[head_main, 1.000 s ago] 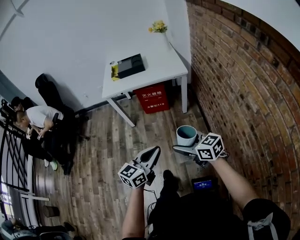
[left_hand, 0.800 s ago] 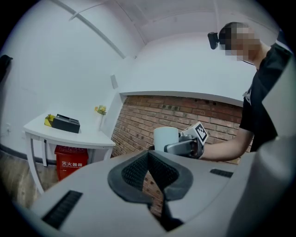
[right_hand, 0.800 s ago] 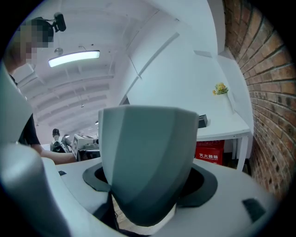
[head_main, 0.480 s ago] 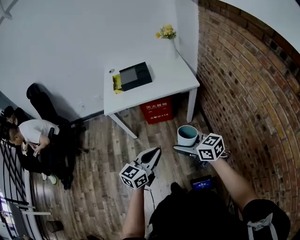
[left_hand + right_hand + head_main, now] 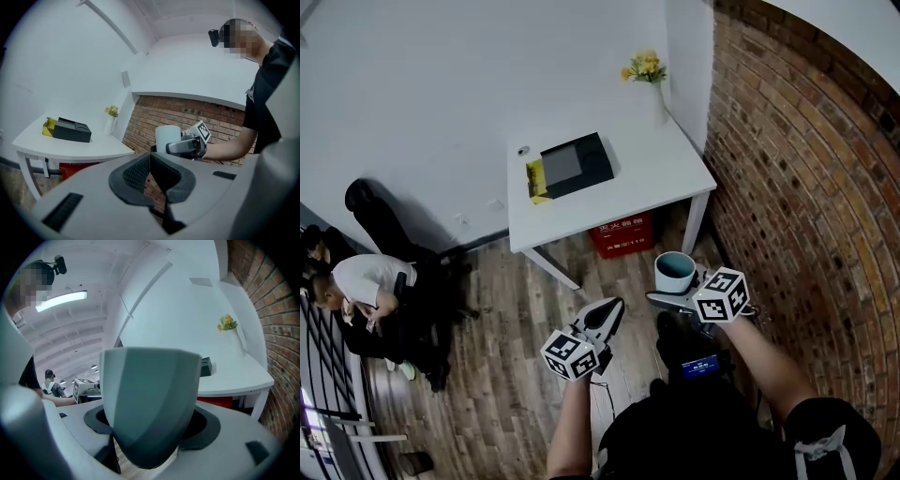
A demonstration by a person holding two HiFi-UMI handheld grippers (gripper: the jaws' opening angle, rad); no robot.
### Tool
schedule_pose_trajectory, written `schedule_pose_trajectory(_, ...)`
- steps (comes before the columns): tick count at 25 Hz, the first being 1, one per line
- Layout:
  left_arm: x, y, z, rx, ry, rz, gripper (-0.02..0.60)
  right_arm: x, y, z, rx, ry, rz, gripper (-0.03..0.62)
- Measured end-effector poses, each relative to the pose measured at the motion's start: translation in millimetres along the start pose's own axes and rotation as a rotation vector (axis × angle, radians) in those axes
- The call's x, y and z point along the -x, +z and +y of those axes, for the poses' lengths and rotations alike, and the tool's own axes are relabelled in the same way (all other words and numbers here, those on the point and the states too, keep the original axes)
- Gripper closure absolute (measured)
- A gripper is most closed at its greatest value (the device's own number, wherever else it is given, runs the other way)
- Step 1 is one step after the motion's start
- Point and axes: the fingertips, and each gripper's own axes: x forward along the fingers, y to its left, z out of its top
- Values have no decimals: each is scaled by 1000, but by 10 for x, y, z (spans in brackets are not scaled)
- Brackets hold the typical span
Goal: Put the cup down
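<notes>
A pale teal cup (image 5: 674, 271) stands upright in my right gripper (image 5: 667, 298), which is shut on its sides and holds it in the air above the wooden floor, short of the white table (image 5: 666, 187). In the right gripper view the cup (image 5: 149, 404) fills the space between the jaws. My left gripper (image 5: 607, 314) is shut with nothing in it, lower and to the left of the cup. From the left gripper view its closed pads (image 5: 150, 173) point toward the cup (image 5: 167, 139) and the right gripper.
On the table lie a black box (image 5: 575, 164), a yellow item (image 5: 534, 177) and a vase of yellow flowers (image 5: 645, 70). A red box (image 5: 622, 234) sits under it. A brick wall (image 5: 806, 187) runs along the right. A seated person (image 5: 361, 281) is at the left.
The table has come closer and lower in the head view as the person walks toward it. Both grippers keep the same pose, and the cup stays held.
</notes>
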Motion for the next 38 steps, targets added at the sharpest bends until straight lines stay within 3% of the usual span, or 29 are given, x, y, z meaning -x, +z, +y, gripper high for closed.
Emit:
schedule_pose_trajectory(12,-928,592,1286,7,74,3,574,-884,985,-1279,6,89,-11,214)
schedule_pose_trajectory(20,-1405,912,1844,17,116,-14,574,-1214,1347,-1879,1,136,7,214)
schedule_pose_trajectory(27,-1490,1024,2138,27,123,-9,574,-1473,1475,-2046,-7,143,22,214)
schedule_pose_trajectory(38,-1524,1151,2400,32,57,-20,574,-1728,1678,-1990,11,98,-15,214)
